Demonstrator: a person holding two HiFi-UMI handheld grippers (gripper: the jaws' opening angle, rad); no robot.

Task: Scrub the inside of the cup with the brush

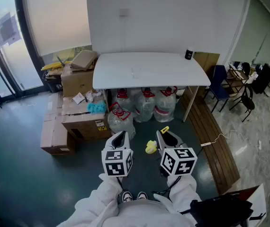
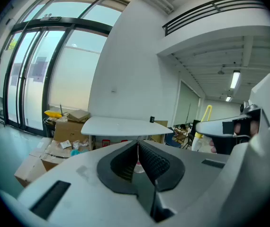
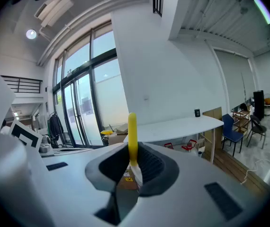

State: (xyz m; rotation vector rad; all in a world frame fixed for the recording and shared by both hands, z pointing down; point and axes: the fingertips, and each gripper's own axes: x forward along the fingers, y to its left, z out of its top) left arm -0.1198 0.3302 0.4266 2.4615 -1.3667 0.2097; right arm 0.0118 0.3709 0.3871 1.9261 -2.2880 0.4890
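I stand well back from the white table (image 1: pixel 149 72). A small black cup (image 1: pixel 188 54) sits at its far right corner, also showing as the cup (image 3: pixel 197 113) in the right gripper view. My right gripper (image 1: pixel 166 135) is shut on the yellow brush (image 1: pixel 151 147). Its yellow handle (image 3: pixel 132 134) stands upright between the jaws. My left gripper (image 1: pixel 121 136) hangs beside it at the same height. In the left gripper view that gripper (image 2: pixel 137 146) is shut with nothing between its pads. Both grippers are far from the cup.
Cardboard boxes (image 1: pixel 80 86) are stacked left of the table. Several clear water jugs (image 1: pixel 144 105) stand under it. A blue chair (image 1: pixel 219 82) and a wooden floor strip (image 1: pixel 215 141) lie to the right. Glass doors (image 1: pixel 2 46) fill the left wall.
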